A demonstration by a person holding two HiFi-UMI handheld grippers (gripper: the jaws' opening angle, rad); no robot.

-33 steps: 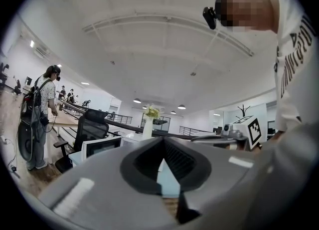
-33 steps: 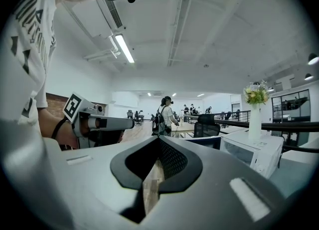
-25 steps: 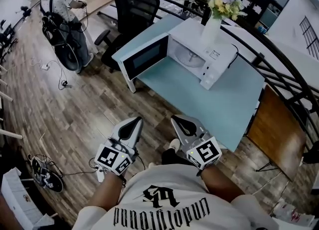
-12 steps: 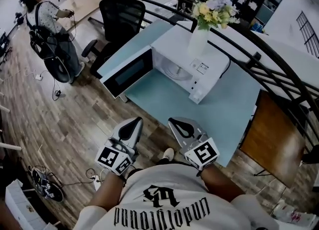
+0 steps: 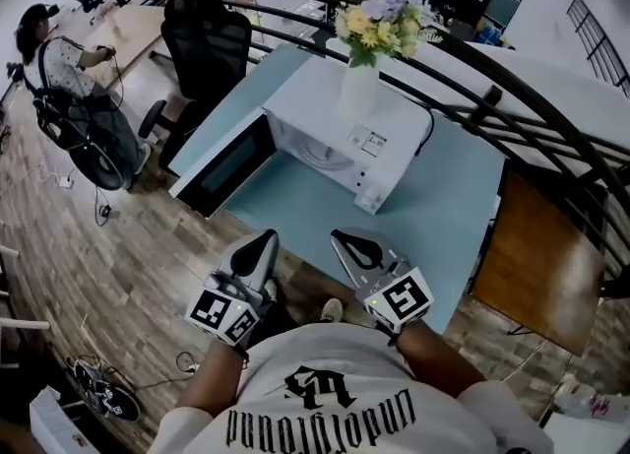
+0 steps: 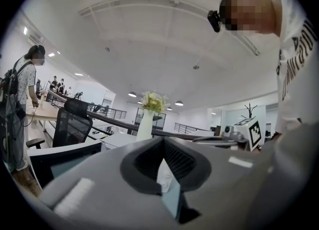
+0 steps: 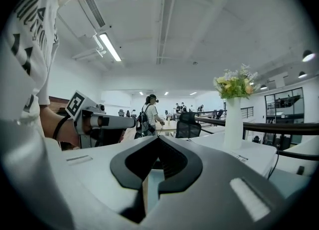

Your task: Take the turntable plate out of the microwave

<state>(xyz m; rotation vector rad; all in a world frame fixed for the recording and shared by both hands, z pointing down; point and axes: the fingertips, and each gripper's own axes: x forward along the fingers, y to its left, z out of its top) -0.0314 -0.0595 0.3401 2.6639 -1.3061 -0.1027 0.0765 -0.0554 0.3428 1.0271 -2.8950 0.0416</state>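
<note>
Plate [image 5: 317, 155] lay inside the open microwave [image 5: 384, 127] on the pale blue counter [image 5: 448, 206], vase [image 5: 359, 93] on top. Wood-plank floor [image 5: 108, 255] below. Left claw [image 5: 263, 237] and right claw [image 5: 341, 238] were clenched, empty, near the counter's edge.

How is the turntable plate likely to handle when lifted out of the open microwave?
The turntable plate looks like a pale disc lying flat inside the microwave: probably rigid, slick and breakable. Round, so it may roll if set on edge. The tall vase on top might tip if jolted.
</note>
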